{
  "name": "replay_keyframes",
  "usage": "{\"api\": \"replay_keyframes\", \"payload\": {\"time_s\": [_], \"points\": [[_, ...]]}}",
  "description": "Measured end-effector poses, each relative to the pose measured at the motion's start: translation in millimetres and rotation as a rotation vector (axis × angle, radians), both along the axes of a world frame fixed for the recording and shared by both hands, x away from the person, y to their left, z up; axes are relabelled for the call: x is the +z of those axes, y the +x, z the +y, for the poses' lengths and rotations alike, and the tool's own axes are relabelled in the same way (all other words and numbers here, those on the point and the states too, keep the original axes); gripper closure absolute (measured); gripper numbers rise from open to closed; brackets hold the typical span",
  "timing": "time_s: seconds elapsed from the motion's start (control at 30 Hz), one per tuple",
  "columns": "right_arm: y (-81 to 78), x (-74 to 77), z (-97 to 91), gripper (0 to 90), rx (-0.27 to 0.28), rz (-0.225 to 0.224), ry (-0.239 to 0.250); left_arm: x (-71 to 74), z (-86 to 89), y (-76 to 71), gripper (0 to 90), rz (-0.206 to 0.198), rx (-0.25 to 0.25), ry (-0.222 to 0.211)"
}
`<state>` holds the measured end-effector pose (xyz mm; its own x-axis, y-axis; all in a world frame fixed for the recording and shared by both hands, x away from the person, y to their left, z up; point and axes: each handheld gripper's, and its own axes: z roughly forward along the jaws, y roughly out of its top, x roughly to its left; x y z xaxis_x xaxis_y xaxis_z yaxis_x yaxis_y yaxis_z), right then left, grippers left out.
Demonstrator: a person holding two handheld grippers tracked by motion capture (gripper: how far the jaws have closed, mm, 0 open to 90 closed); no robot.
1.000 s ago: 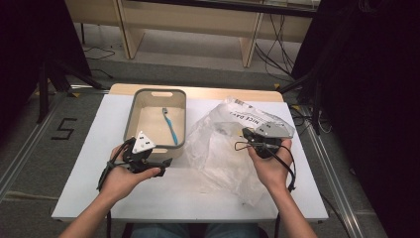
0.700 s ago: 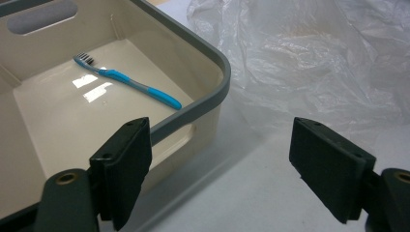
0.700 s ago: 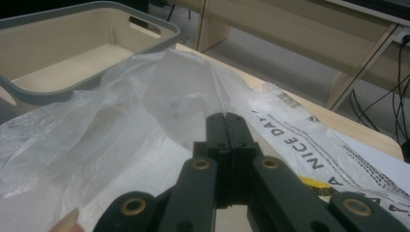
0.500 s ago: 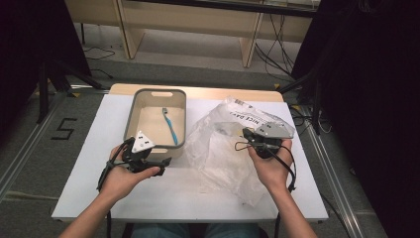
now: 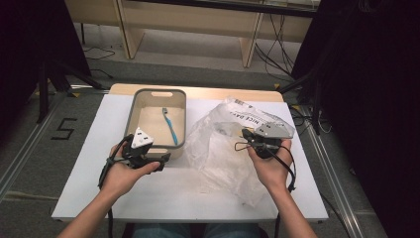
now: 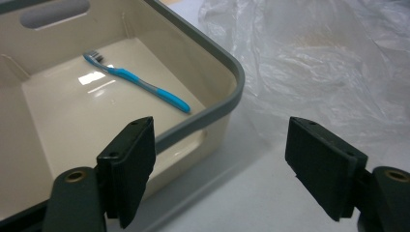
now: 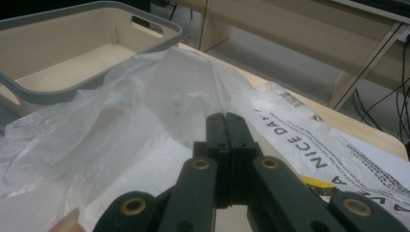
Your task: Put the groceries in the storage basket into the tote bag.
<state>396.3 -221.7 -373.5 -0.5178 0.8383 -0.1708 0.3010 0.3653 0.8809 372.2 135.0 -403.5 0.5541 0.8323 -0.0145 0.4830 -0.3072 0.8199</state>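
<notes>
On the white desk (image 5: 163, 193), clear plastic bag (image 5: 223, 153) lies right of the beige bin (image 5: 143, 130). Right gripper (image 7: 225, 118) clamped shut on a bag fold, lifting it. Left gripper (image 6: 220, 164) wide open at the bin's near corner, holding nothing. Toothbrush (image 6: 138, 82) in bin.

This looks like a lab or recording studio rather than a home. A white counter (image 5: 163, 198) stands on grey carpet between black curtains (image 5: 366, 99) hung at both sides. A number five (image 5: 64, 130) is taped on the floor beside metal floor rails (image 5: 22, 153). Bundled cables (image 5: 277, 54) trail under plain wooden benches (image 5: 198, 20) behind.
</notes>
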Motion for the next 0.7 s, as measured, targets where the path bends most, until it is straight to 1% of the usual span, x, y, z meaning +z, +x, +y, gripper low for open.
{"api": "replay_keyframes", "payload": {"time_s": [0.07,0.2,0.27,0.5,0.63,0.7], "points": [[0.0,-0.1,-0.7,90.0,-0.001,0.003,0.001,2.8,-1.1,3.2,26.3,-0.008,0.0,-0.001],[-0.4,-0.3,-1.0,90.0,0.001,0.004,-0.002,9.0,0.0,9.6,26.2,-0.011,0.004,0.003],[-0.6,-0.6,-1.2,90.0,0.001,0.005,-0.001,10.8,0.7,13.6,26.2,-0.008,0.017,-0.007],[-0.1,-0.8,-0.8,90.0,-0.001,0.007,-0.003,16.8,3.7,28.6,26.8,-0.002,0.053,-0.018],[0.5,-1.6,-1.0,90.0,0.002,0.008,-0.003,20.9,2.0,41.6,27.0,0.012,0.065,-0.007],[0.3,-1.6,-0.8,90.0,0.002,0.009,-0.005,22.4,0.3,48.8,27.2,0.019,0.069,0.012]]}}
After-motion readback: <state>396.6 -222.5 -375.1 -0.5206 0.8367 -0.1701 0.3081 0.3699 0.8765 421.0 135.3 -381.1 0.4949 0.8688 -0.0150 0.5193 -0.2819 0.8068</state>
